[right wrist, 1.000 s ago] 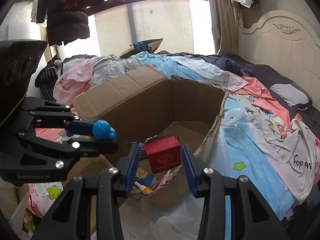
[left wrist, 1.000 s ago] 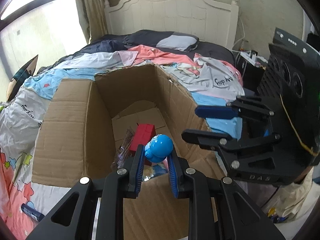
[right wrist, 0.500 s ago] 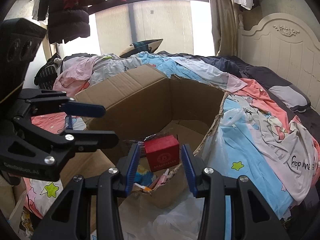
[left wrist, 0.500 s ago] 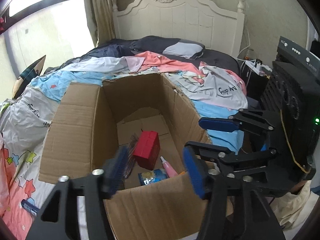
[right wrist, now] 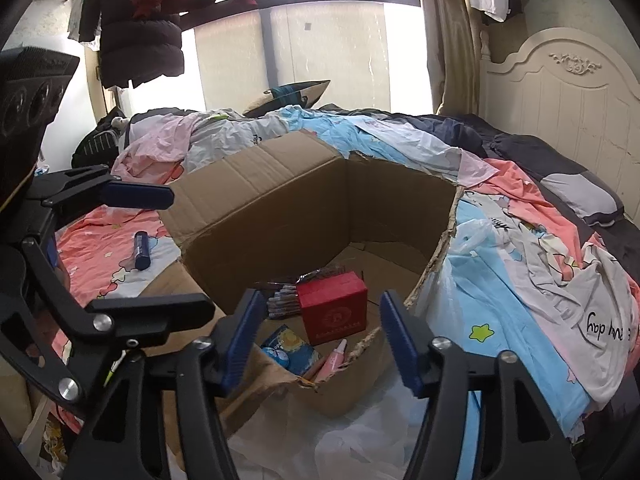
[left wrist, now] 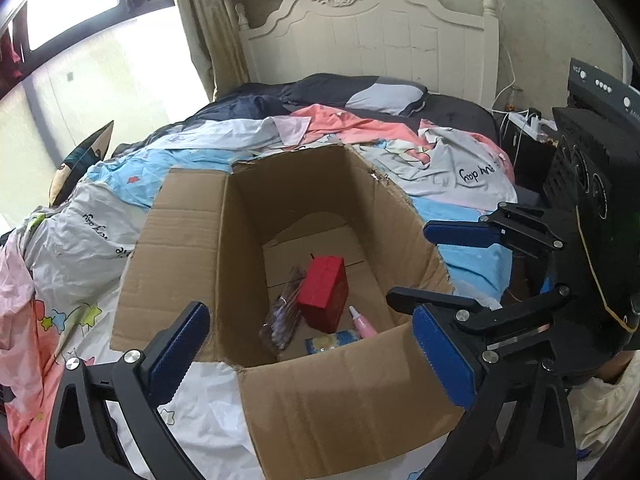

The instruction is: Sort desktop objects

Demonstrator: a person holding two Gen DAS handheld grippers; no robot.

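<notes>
Here, over an open cardboard box (left wrist: 192, 248) on a bed strewn with clothes (left wrist: 460, 168). Left gripper (left wrist: 310, 350) spread wide, blue pads far apart, nothing between them, poised above the near wall of the box. Right gripper (right wrist: 322, 338) also parted, empty, hanging over the box's torn near edge; seen in the left view off to the right, beside the box. Inside the box: a red box (right wrist: 334, 312) standing on the floor near the middle, a clear packet of pens (left wrist: 284, 316) lying against its side, a pink tube (left wrist: 362, 324) beside it toward the near wall, and a blue-and-yellow packet (right wrist: 290, 346) flat in the near corner. On that packet, a small round blue thing (right wrist: 278, 356), possibly a little toy, too partly hidden by the gripper finger to say for sure. Outside the box, a dark blue cylinder (right wrist: 142, 250) lying on the pink sheet (right wrist: 100, 256), well apart from both grippers. White headboard (left wrist: 372, 36) behind the bed.
</notes>
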